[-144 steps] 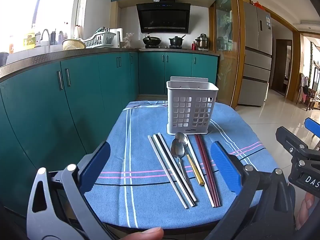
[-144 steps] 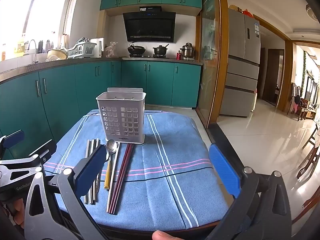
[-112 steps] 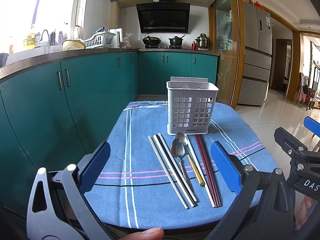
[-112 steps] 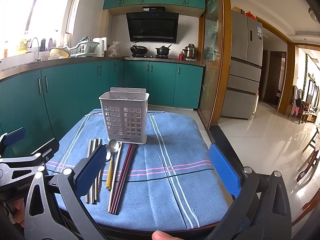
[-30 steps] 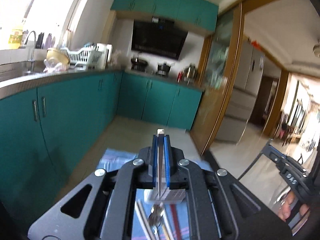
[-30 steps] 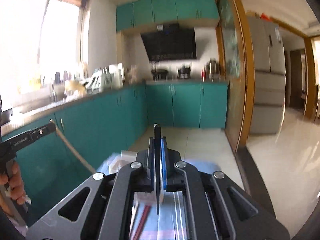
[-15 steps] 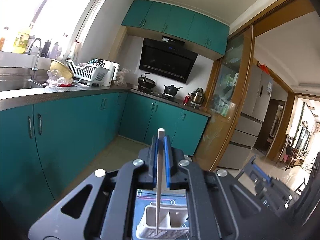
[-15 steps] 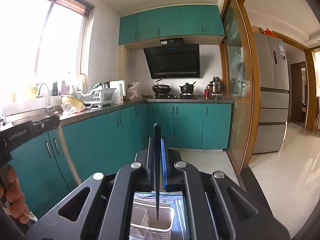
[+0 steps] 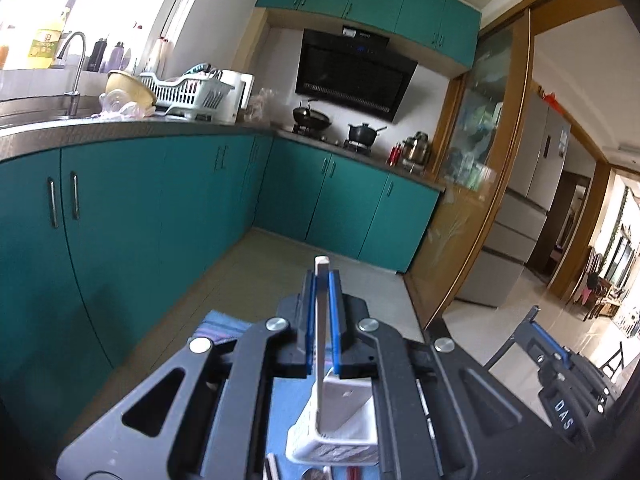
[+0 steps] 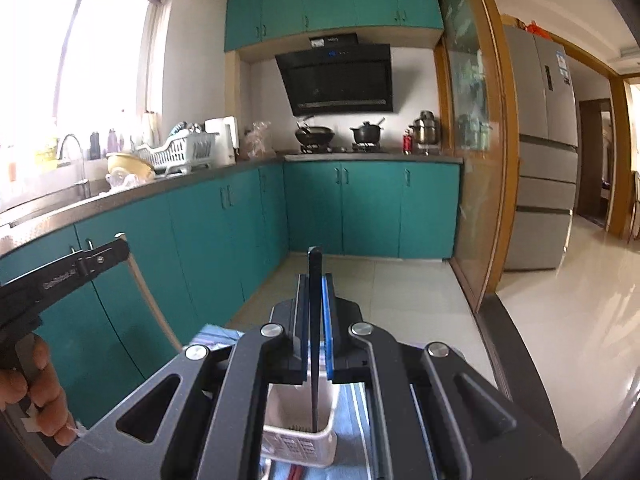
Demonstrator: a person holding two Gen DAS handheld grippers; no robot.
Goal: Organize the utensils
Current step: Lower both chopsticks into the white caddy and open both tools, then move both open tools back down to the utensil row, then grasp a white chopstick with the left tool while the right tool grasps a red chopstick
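Observation:
My left gripper [image 9: 322,280] is shut on a white chopstick [image 9: 321,344], held upright with its lower end inside the white utensil holder [image 9: 334,446] below. My right gripper [image 10: 315,280] is shut on a black chopstick [image 10: 315,340], also upright, its tip inside the white utensil holder [image 10: 298,446]. The holder stands on the blue striped cloth [image 9: 280,420]. Ends of other utensils [image 9: 272,468] show on the cloth beside the holder. The left gripper with its chopstick [image 10: 136,276] shows at the left of the right wrist view.
Teal cabinets [image 9: 180,208] and a steel counter with a sink and dish rack [image 9: 184,92] run along the left. A stove with pots [image 10: 340,136] is at the back. A fridge [image 10: 544,152] and tiled floor lie to the right.
Both grippers closed on chopsticks from the cloth and lifted them upright. Over the last second both chopsticks came over the holder and dipped lower into it.

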